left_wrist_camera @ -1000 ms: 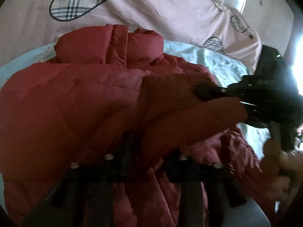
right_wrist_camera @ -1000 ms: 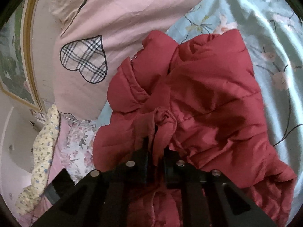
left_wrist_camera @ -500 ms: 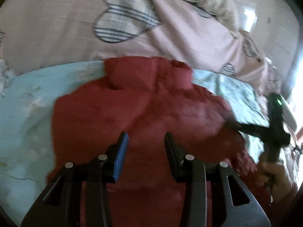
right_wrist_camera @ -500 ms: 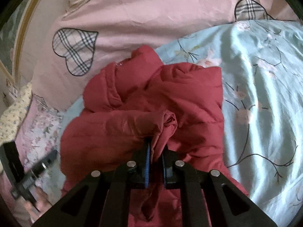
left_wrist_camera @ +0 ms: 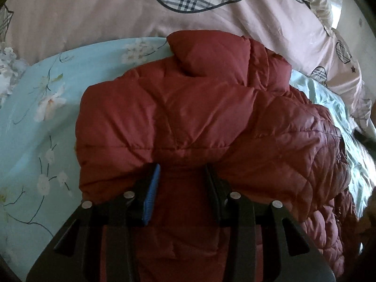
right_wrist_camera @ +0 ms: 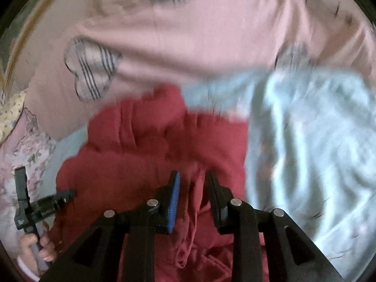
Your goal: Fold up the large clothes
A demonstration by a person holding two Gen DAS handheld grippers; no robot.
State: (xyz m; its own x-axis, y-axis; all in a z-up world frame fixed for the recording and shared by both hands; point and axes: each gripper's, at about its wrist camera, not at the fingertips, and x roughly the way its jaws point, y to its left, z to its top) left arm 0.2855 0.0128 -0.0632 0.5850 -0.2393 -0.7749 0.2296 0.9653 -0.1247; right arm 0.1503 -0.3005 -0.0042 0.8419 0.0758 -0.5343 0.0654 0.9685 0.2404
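Observation:
A dark red quilted jacket (left_wrist_camera: 211,117) lies bunched on the light blue floral sheet (left_wrist_camera: 47,94), collar toward the pink duvet. My left gripper (left_wrist_camera: 182,168) hovers low over the jacket's near part. Its jaws stand apart, with red fabric beneath and between them but not pinched. In the blurred right wrist view, my right gripper (right_wrist_camera: 192,176) is above the jacket (right_wrist_camera: 141,159). Its jaws are opening, and a loose fold of red fabric hangs between the pads without being pressed. The left gripper (right_wrist_camera: 68,193) shows at lower left, held by a hand (right_wrist_camera: 35,246).
A pink duvet (left_wrist_camera: 94,11) with plaid heart prints rises behind the jacket. Blue sheet (right_wrist_camera: 305,141) spreads right of the jacket in the right wrist view. Floral bedding (right_wrist_camera: 28,155) and a framed picture edge lie at far left.
The left gripper let the red fabric go and swung to the jacket's left part. The right gripper, shut on a sleeve fold before, rose and tilted, and its jaws have parted.

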